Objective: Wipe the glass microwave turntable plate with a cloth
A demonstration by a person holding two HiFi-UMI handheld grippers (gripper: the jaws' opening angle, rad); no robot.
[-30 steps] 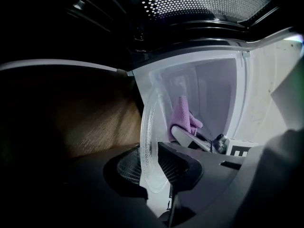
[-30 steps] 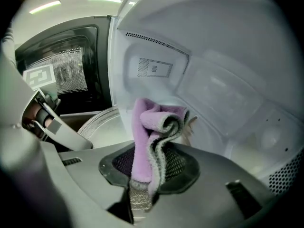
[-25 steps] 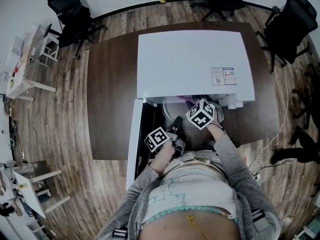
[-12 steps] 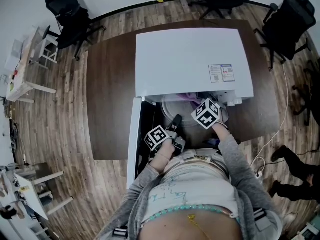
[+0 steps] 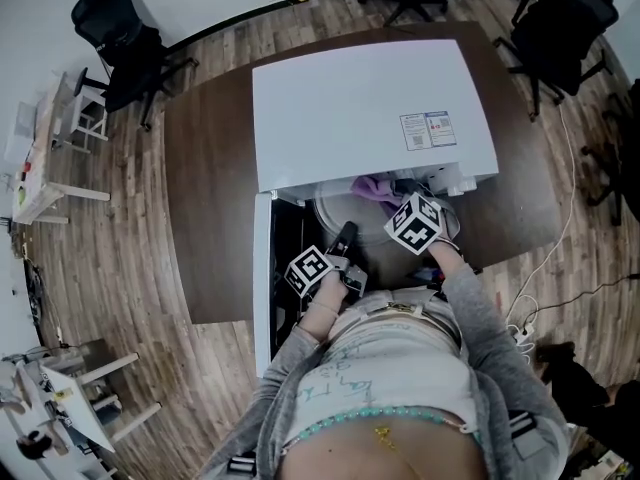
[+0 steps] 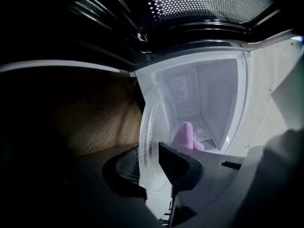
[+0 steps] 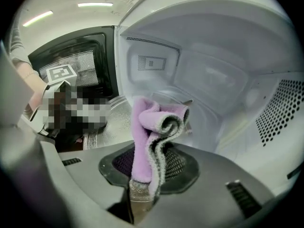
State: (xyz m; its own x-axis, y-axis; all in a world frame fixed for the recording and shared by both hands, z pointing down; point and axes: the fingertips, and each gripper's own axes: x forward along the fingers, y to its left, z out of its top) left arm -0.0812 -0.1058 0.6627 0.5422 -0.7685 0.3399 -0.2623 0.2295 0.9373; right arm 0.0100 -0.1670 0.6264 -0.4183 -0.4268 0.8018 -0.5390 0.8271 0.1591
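The clear glass turntable plate (image 6: 151, 127) stands on edge in front of the open white microwave (image 5: 370, 108). My left gripper (image 6: 151, 167) is shut on its lower rim; its jaws have just eased open a little, with the rim still between the pads. In the head view the plate (image 5: 345, 213) sits at the oven mouth, with the left gripper (image 5: 343, 238) below it. My right gripper (image 7: 142, 194) is shut on a folded purple cloth (image 7: 149, 127), which it holds up against the plate (image 7: 107, 122) just inside the cavity. The cloth (image 5: 378, 186) shows at the plate's upper right.
The microwave door (image 5: 262, 278) hangs open at the left, next to my left gripper. The oven stands on a brown table (image 5: 210, 188). Black office chairs (image 5: 120, 38) ring the table, and cables (image 5: 560, 268) lie on the wooden floor at the right.
My right gripper has slid a little to the right across the plate with the cloth. The left gripper has kept its place on the rim.
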